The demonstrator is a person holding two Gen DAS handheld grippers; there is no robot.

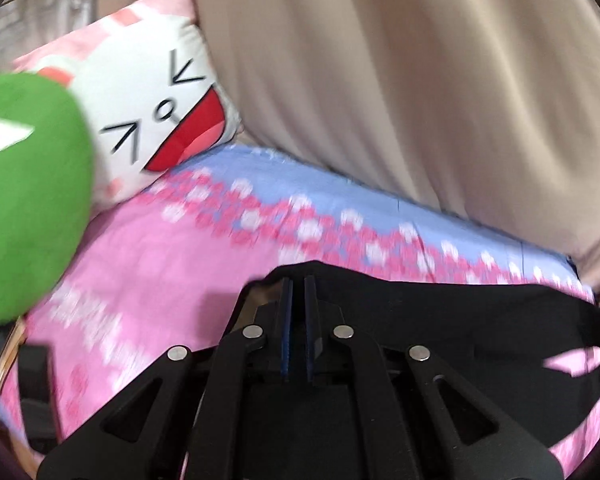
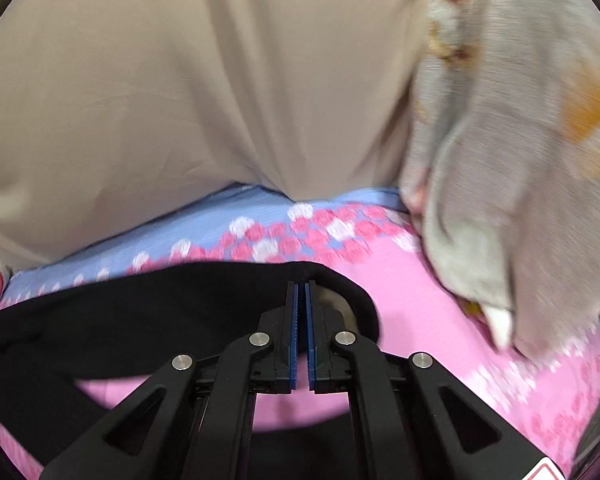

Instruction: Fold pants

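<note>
Left gripper: jaws nearly closed, thin slit between blue pads, pinching the black edge of the pants. Right gripper: same, pads nearly together, clamped on the rolled black hem at the opposite end. Pants strung between the two grips, lifted off the pink floral bedsheet; pink visible under the sagging cloth in the right wrist view.

Likely step: carrying a gripped edge across for a fold, or shaking flat before laying down. Cannot tell which end is held, waistband or cuffs. Next move probably needs both grips kept level and equally taut, lowered together so the edge lands square, no twist.

Beyond the sheet: beige curtain, cartoon-face pillow, green plush at left, grey blanket at right, near the right grip, possible snag.

Heavy motion blur throughout. Rest of pants below frame, hidden by gripper bodies; fold count so far unreadable.
</note>
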